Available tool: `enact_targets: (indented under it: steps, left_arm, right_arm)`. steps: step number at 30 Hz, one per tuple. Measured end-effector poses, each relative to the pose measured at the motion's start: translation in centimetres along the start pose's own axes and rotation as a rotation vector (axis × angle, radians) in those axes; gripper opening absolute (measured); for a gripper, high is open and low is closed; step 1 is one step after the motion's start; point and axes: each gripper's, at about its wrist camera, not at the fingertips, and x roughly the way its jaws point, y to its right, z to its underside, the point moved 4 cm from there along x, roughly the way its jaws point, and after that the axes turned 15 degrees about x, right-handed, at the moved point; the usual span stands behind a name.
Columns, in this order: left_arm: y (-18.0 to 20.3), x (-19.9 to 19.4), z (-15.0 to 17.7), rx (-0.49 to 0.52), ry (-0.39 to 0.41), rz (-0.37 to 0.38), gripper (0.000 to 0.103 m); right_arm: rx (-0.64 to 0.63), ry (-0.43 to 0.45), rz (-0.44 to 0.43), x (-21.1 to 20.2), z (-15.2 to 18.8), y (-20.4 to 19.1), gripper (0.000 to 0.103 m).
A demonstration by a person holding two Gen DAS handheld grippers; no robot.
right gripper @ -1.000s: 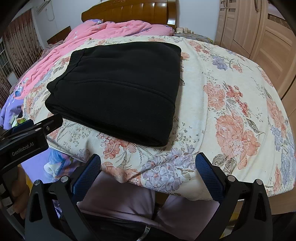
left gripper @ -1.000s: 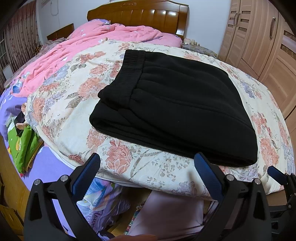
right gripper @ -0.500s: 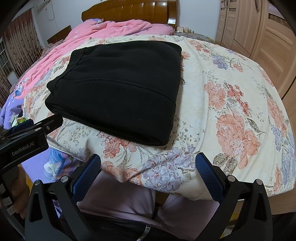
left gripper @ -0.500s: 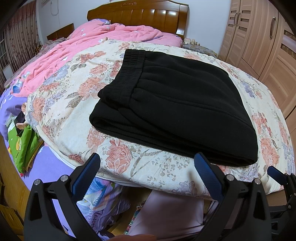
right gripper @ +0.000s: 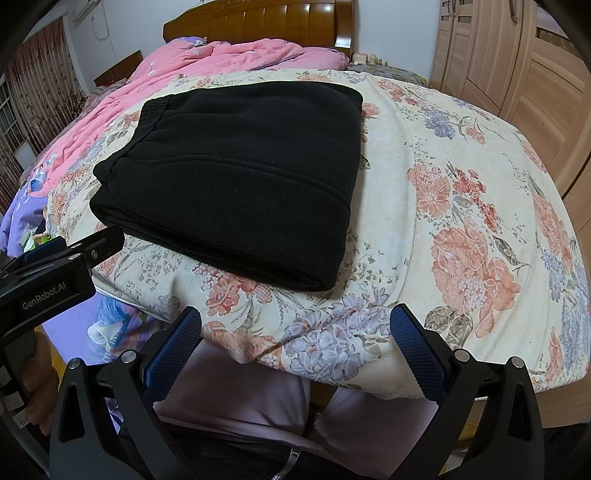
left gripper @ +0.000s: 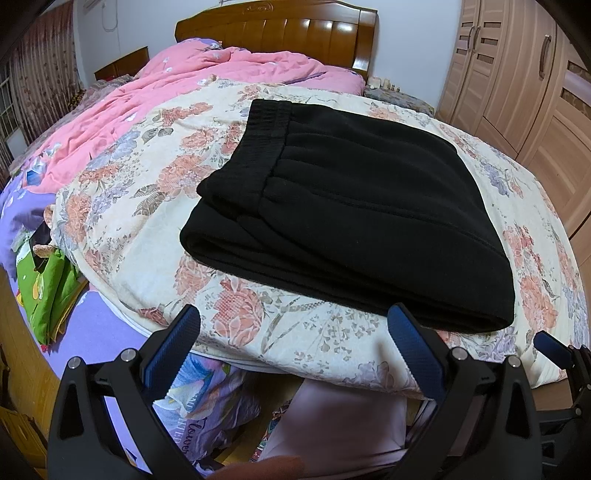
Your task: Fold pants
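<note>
The black pants (left gripper: 354,206) lie folded into a thick rectangle on the floral quilt (left gripper: 140,236), waistband toward the far left. They also show in the right wrist view (right gripper: 240,177). My left gripper (left gripper: 295,343) is open and empty, held back off the near edge of the bed, below the pants. My right gripper (right gripper: 295,343) is open and empty too, off the near edge and to the right of the pants. The left gripper's body (right gripper: 51,273) shows at the left of the right wrist view.
A pink blanket (left gripper: 155,99) is bunched at the far left by the wooden headboard (left gripper: 277,29). A wooden wardrobe (left gripper: 524,81) stands on the right. Green and purple bedding (left gripper: 48,288) hangs at the left side. The person's legs (right gripper: 258,398) are below the bed edge.
</note>
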Motion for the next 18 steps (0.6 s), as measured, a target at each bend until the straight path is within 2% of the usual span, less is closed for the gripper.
enact_targets:
  steps: [18]
  left_arm:
    - [0.19,0.26,-0.03,-0.008,-0.017,0.000,0.101]
  right_arm:
    - [-0.001,0.000,-0.003,-0.09,-0.20,0.31,0.098]
